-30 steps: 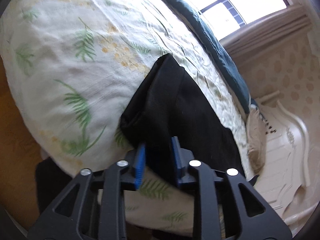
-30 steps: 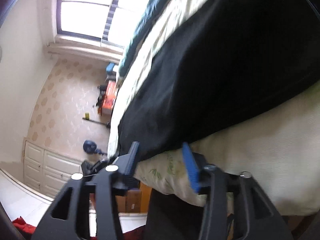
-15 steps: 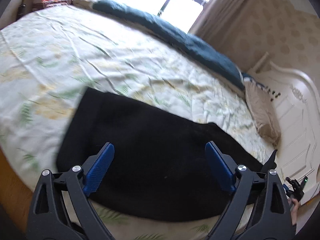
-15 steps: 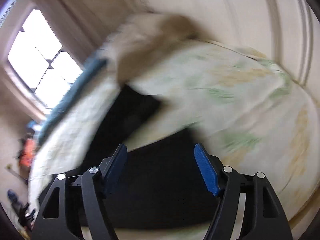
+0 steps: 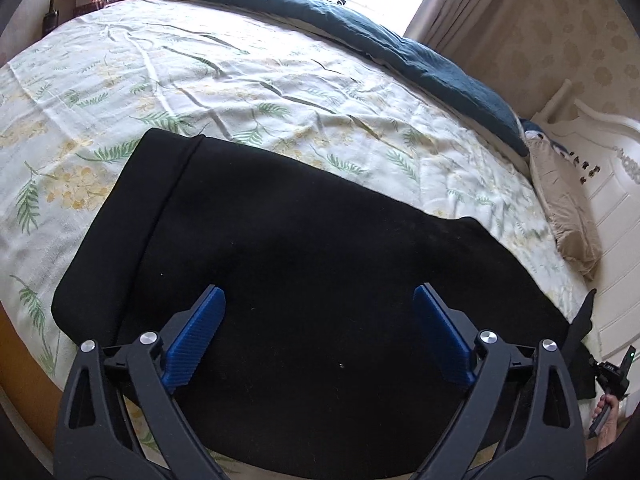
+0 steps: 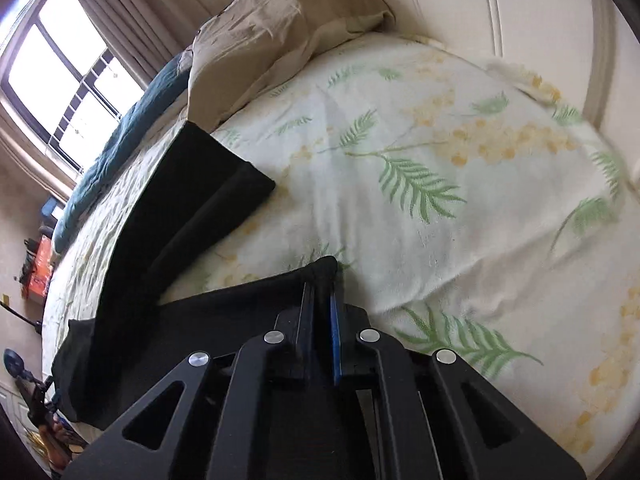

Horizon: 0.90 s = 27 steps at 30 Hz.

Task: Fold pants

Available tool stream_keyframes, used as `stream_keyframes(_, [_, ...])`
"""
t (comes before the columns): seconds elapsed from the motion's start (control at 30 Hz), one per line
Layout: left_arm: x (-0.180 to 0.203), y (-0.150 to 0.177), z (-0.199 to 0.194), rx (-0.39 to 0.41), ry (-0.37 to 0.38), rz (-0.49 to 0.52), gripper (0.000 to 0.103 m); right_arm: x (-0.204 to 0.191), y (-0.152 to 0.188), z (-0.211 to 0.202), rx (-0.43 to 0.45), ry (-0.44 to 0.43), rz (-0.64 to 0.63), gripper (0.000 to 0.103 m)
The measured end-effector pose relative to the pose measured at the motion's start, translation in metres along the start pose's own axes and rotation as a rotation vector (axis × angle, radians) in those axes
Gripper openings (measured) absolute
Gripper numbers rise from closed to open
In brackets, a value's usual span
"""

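Black pants [image 5: 304,264] lie flat along the near edge of a bed with a fern-print sheet [image 5: 200,80]. My left gripper [image 5: 320,320] is open and empty, hovering over the middle of the pants. In the right wrist view the pants [image 6: 168,216] stretch away to the left, with one leg end lying near the pillow. My right gripper [image 6: 322,300] is shut on a corner of the pants at the leg end nearest me, low on the sheet [image 6: 440,160].
A dark teal blanket [image 5: 380,44] runs along the far side of the bed. A beige pillow [image 6: 280,32] lies by the white headboard [image 5: 612,200]. The wooden bed edge [image 5: 24,380] is at lower left. The other gripper and hand [image 5: 608,384] show at lower right.
My left gripper let go of the pants, opened wide and rose above them. My right gripper swung toward the leg end and closed on a corner of the fabric.
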<state>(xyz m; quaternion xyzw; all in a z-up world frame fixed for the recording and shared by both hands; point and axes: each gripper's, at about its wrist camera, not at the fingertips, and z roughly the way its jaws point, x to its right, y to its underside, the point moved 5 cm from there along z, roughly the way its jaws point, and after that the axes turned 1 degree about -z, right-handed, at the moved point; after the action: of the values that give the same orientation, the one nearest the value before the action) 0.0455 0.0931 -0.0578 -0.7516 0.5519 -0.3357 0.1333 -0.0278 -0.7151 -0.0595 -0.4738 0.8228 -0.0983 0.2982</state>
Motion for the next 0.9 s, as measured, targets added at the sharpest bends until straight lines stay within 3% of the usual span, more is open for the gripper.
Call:
stream_keyframes(0.07, [0.003, 0.001, 0.002, 0.005, -0.017, 0.023, 0.097, 0.012, -0.006, -0.008, 0.044, -0.046, 0.092, 0.018])
stream_keyframes(0.17, [0.006, 0.004, 0.003, 0.011, -0.034, 0.062, 0.098, 0.031, -0.017, -0.041, 0.172, 0.126, 0.196, 0.031])
stream_keyframes(0.2, [0.007, 0.004, 0.003, 0.013, -0.037, 0.071, 0.099, 0.023, -0.022, -0.047, 0.202, 0.111, 0.225, 0.036])
stream_keyframes(0.27, [0.007, 0.005, 0.002, 0.019, -0.037, 0.080, 0.099, -0.009, -0.032, -0.049, 0.234, 0.048, 0.230, 0.065])
stream_keyframes(0.43, [0.004, 0.005, 0.000, 0.030, -0.011, 0.064, 0.099, -0.113, -0.065, -0.004, 0.155, 0.005, 0.105, 0.080])
stream_keyframes(0.5, [0.003, 0.005, -0.001, 0.034, 0.003, 0.062, 0.099, -0.143, -0.076, 0.031, 0.096, 0.059, 0.079, 0.080])
stream_keyframes(0.63, [0.001, 0.006, -0.003, 0.044, 0.019, 0.047, 0.099, -0.162, -0.084, 0.080, 0.012, 0.162, 0.093, 0.080])
stream_keyframes(0.7, [0.001, 0.006, -0.003, 0.046, 0.022, 0.042, 0.099, -0.162, -0.084, 0.090, 0.003, 0.211, 0.097, 0.065])
stream_keyframes(0.73, [0.001, 0.006, -0.003, 0.047, 0.024, 0.040, 0.099, -0.162, -0.083, 0.089, -0.005, 0.225, 0.100, 0.035])
stream_keyframes(0.77, [0.001, 0.005, -0.003, 0.047, 0.029, 0.038, 0.099, -0.160, -0.080, 0.087, -0.007, 0.204, 0.114, 0.023])
stream_keyframes(0.9, [0.001, 0.007, -0.003, 0.050, 0.046, 0.051, 0.100, -0.154, -0.066, 0.051, 0.077, 0.082, 0.177, 0.014])
